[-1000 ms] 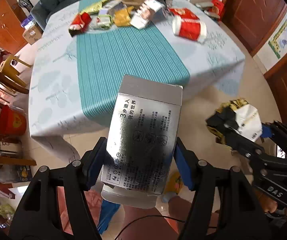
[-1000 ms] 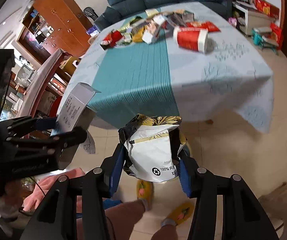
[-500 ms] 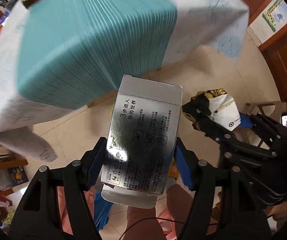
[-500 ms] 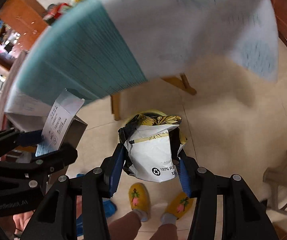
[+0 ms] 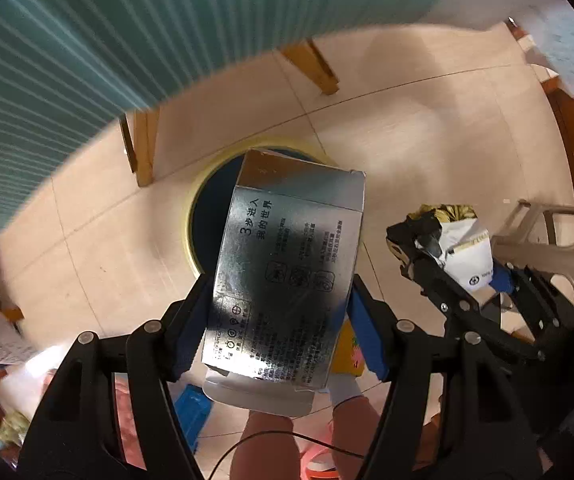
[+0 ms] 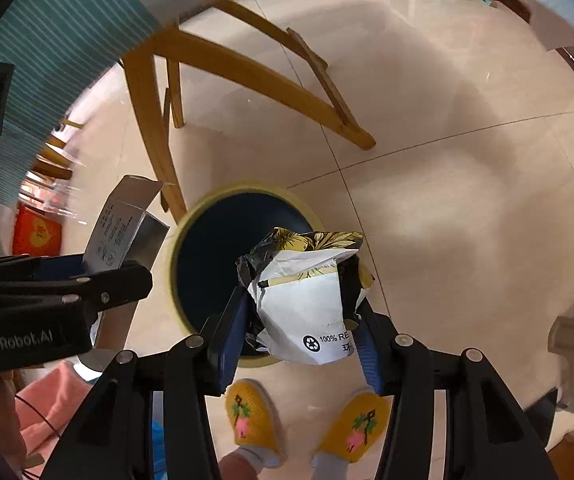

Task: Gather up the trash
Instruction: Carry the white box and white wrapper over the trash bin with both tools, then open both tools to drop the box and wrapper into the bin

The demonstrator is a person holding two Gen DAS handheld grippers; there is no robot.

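Both tongs had dropped from tabletop level to floor level, the table's trash pile gone from sight.

Left wrist view: left tongs point(image 5: 283, 312) pinched a silver carton point(image 5: 287, 276), its far end over a yellow-rimmed bin point(image 5: 191, 216) just beyond the tips; right tongs point(image 5: 463, 276) alongside.

Right wrist view: right tongs point(image 6: 299, 320) pinched a crumpled floral wrapper point(image 6: 303, 300), directly above the bin point(image 6: 215, 256). Yellow slippers point(image 6: 251, 416) stood behind the tips.
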